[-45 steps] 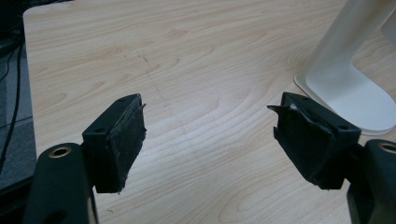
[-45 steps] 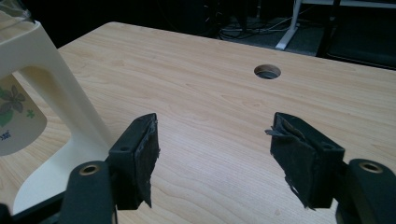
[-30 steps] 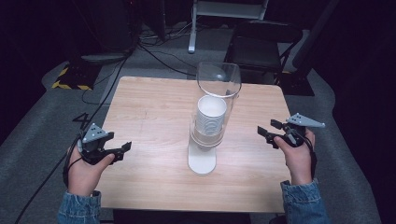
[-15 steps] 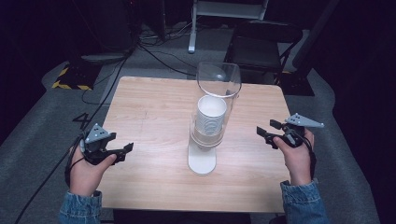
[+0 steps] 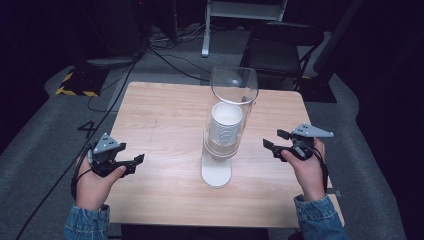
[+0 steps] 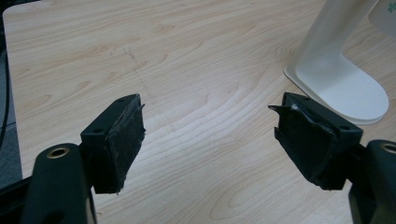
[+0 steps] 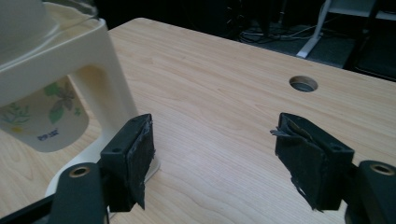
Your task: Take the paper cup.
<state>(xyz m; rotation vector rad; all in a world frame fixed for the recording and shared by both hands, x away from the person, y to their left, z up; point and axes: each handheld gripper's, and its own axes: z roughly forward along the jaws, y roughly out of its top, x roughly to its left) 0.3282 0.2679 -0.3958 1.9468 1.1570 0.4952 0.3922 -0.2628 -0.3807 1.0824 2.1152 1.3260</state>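
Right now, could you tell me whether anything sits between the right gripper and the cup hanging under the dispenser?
Nothing visible does. Bare table lies between the open right gripper and the paper cup; the dispenser's white stand rises just behind the cup.

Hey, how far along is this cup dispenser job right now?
Nothing looks done: the paper cups sit stacked in the dispenser. In hand: nothing; the left gripper and right gripper are open, apart from it. Pulling a cup, presumably, is left.

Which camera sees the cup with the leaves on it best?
The right gripper view: the paper cup hangs close, leaf print clear. The high view shows the cups from above, print hidden; the left gripper view catches just an edge.
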